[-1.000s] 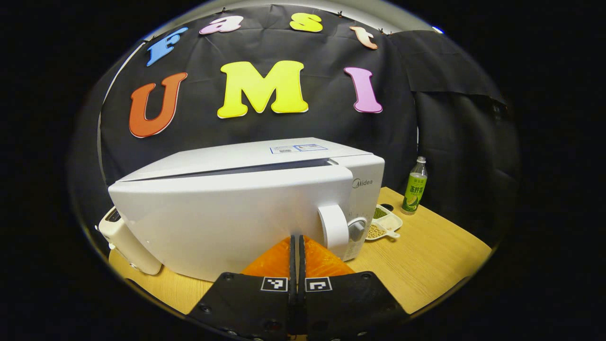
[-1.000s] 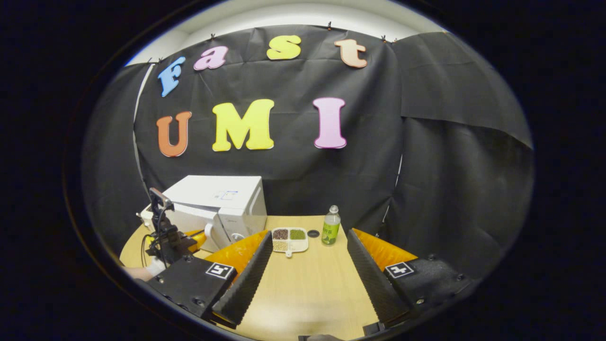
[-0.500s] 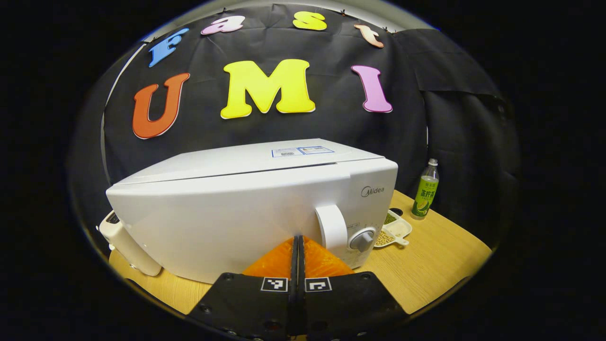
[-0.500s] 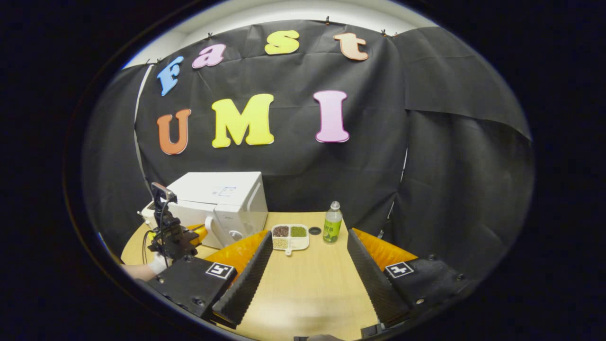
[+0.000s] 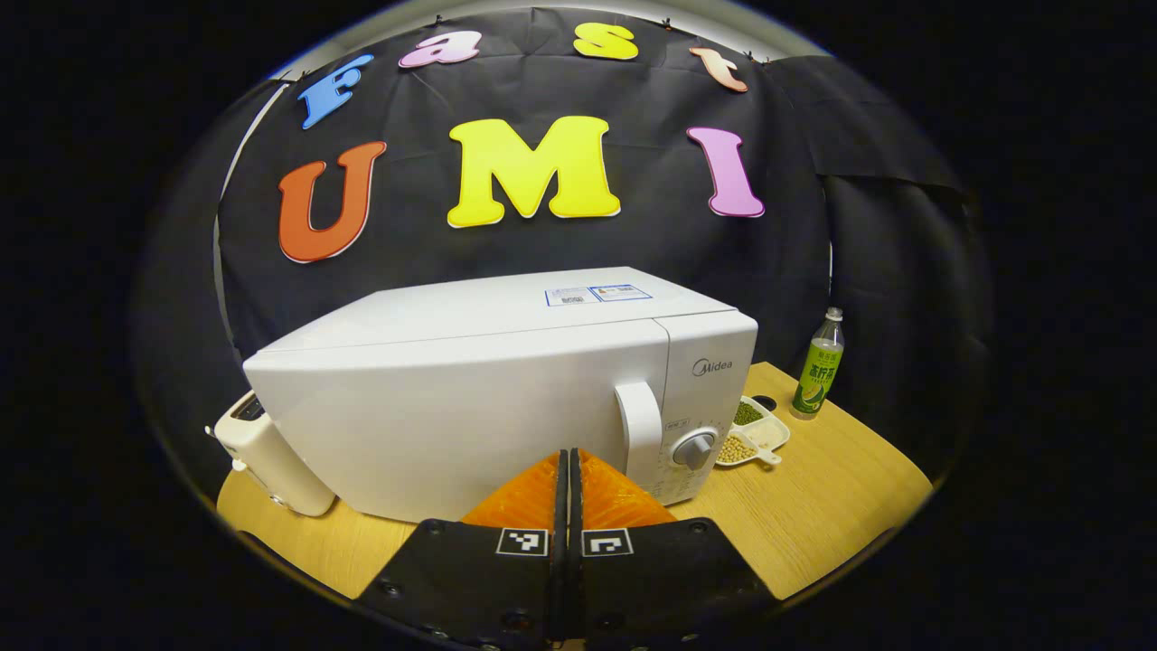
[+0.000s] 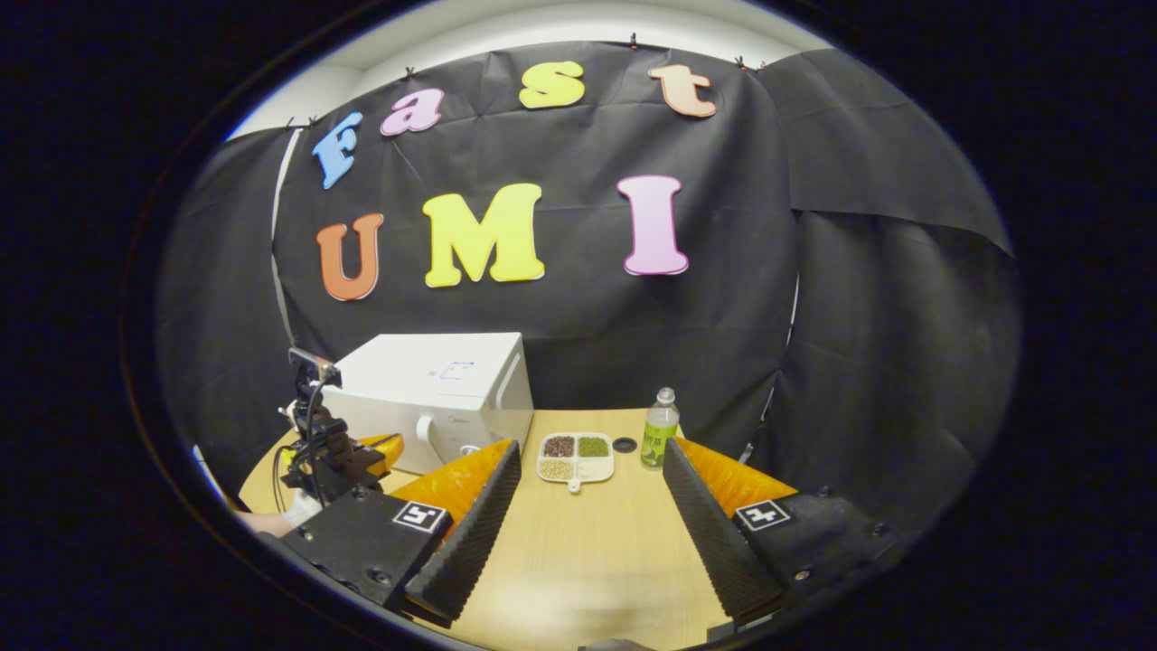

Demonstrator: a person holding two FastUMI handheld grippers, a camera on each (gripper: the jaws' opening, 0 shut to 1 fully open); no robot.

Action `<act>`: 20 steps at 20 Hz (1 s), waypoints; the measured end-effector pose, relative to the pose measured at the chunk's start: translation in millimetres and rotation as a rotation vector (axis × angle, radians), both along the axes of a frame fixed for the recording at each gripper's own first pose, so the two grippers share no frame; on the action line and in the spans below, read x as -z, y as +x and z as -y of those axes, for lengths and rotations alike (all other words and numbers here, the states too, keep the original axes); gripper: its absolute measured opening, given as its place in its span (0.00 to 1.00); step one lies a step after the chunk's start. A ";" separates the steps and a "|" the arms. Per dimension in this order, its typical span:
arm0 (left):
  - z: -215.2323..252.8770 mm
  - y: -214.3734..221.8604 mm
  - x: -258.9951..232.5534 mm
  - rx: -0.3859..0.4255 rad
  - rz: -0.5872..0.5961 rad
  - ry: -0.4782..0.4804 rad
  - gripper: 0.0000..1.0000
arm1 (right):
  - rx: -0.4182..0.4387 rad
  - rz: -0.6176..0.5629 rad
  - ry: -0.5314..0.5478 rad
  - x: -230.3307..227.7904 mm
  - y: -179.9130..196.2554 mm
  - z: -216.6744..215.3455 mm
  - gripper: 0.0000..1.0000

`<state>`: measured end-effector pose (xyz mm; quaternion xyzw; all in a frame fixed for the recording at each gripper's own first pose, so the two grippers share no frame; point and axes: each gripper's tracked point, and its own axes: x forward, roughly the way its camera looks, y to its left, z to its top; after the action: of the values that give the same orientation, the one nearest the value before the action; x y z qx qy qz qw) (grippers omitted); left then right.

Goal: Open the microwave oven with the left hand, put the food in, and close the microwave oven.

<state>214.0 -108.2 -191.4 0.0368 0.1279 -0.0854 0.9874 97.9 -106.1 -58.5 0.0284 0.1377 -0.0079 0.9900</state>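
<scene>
White microwave oven stands on table, door shut.

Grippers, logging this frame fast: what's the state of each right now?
Left gripper: closed, holding nothing, in front of the microwave.
Right gripper: open, empty, above the table.

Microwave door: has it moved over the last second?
Yes. The microwave door swung shut; the earlier gap along the microwave's top edge is gone.

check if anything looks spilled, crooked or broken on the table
Nothing stands out. The microwave sits square with its door shut, the bottle stands upright, and the tray lies flat with its grains inside the compartments. The table shows no spills.
</scene>
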 end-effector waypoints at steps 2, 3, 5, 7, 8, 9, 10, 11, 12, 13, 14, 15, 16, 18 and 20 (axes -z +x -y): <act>-5.4 -19.9 -14.3 0.001 0.017 0.010 0.00 | -0.009 0.008 0.007 0.7 -1.3 -9.9 0.92; -10.5 -32.6 -22.1 -0.014 0.031 0.006 0.00 | -0.013 0.014 0.006 0.8 -2.0 -14.8 1.00; -11.6 -51.2 -35.3 0.003 0.047 0.013 0.64 | -0.018 0.025 -0.007 2.0 -4.3 -24.4 0.92; -24.2 -72.4 -56.7 -0.012 0.083 0.050 0.96 | -0.026 0.038 -0.014 -0.6 -9.9 -36.3 1.00; -25.9 -82.8 -65.0 -0.005 0.094 0.053 0.96 | -0.027 0.047 -0.015 -3.3 -12.7 -41.6 0.92; -30.2 -95.1 -74.9 -0.007 0.105 0.051 0.96 | -0.027 0.059 -0.018 -6.0 -15.5 -46.5 0.92; -37.1 -106.8 -86.7 -0.015 0.123 0.048 0.96 | -0.023 0.070 -0.025 -8.7 -19.4 -50.6 1.00; -45.6 -117.9 -100.8 -0.033 0.146 0.038 0.96 | -0.020 0.084 -0.032 -11.2 -23.5 -55.6 1.00; -52.4 -128.8 -112.7 -0.044 0.160 0.032 0.96 | -0.018 0.093 -0.038 -13.5 -28.0 -60.7 1.00; -56.2 -139.4 -125.4 -0.039 0.182 0.032 0.96 | -0.015 0.103 -0.041 -15.3 -31.2 -65.8 1.00; -60.9 -150.8 -136.1 -0.038 0.196 0.034 0.96 | -0.012 0.114 -0.041 -18.2 -35.8 -71.7 1.00; -66.9 -161.1 -148.0 -0.037 0.212 0.036 0.96 | -0.010 0.124 -0.040 -20.5 -40.5 -76.8 1.00; -72.5 -168.4 -160.7 -0.035 0.228 0.037 0.96 | -0.010 0.134 -0.040 -22.7 -45.6 -83.4 1.00; -87.9 -188.2 -178.7 -0.056 0.245 0.013 0.96 | -0.009 0.154 -0.041 -26.4 -53.6 -95.8 0.92; -96.4 -206.7 -192.4 -0.065 0.246 -0.048 0.96 | -0.003 0.174 -0.038 -31.0 -62.1 -107.3 0.92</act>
<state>7.3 -11.8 1.0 0.0191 0.0046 -0.0510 0.9985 35.9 1.2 -27.5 0.0101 0.0512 -0.0063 0.9986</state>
